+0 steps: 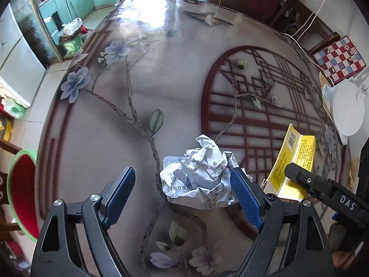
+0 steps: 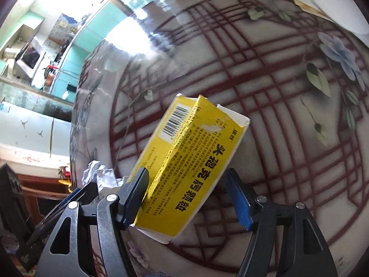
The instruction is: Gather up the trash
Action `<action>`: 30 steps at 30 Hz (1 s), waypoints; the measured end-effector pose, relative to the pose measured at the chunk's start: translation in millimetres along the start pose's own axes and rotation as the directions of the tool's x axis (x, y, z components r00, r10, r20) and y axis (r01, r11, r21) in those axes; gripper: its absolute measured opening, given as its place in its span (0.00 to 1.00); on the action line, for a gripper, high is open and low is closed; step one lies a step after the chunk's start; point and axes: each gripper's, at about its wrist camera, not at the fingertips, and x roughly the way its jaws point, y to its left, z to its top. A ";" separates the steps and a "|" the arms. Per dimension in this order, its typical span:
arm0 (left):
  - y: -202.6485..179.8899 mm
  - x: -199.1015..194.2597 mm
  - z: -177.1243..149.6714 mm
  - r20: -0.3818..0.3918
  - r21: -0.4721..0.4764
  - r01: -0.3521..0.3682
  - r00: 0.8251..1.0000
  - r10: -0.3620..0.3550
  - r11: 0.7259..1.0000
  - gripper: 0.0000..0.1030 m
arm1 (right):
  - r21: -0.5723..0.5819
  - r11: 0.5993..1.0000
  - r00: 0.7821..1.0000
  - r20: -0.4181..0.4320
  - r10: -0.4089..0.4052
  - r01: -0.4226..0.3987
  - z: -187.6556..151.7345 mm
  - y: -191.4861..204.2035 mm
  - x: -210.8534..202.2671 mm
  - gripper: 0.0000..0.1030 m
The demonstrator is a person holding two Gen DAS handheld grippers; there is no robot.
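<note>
Glossy floral tabletop [image 1: 143, 87], kitchen beyond; crumpled paper ball [image 1: 198, 173] between wide-open left gripper [image 1: 182, 194] jaws, light, springy, pinch across middle; torn yellow carton [image 2: 184, 168] inside open right gripper [image 2: 191, 198], left pad touching, thin, crushable, squeeze flat faces

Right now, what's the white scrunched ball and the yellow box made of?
The ball looks like thin matte printed paper: sharp creases, black print on the folds. The box looks like thin cardboard with a slightly glossy yellow printed skin: the torn end shows a white inner layer and a ragged edge. Both lie on the table, which seems to have a shiny hard top, perhaps glass, given the window glare.
</note>
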 end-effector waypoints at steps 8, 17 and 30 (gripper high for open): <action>-3.1 9.0 6.0 0.002 0.008 0.054 0.999 -0.054 0.998 0.55 | -0.019 0.996 0.996 -0.018 0.086 -0.087 -0.6 8.8 9.4 0.40; -15.4 6.5 3.9 0.021 0.061 0.024 0.999 -0.026 0.998 0.43 | -0.036 0.997 0.997 0.030 0.069 -0.068 -0.9 2.8 -13.0 0.40; -8.4 -7.0 -13.3 0.013 0.048 0.001 1.000 -0.002 0.999 0.35 | -0.097 0.993 0.994 0.081 0.073 -0.065 -6.0 9.6 -44.4 0.40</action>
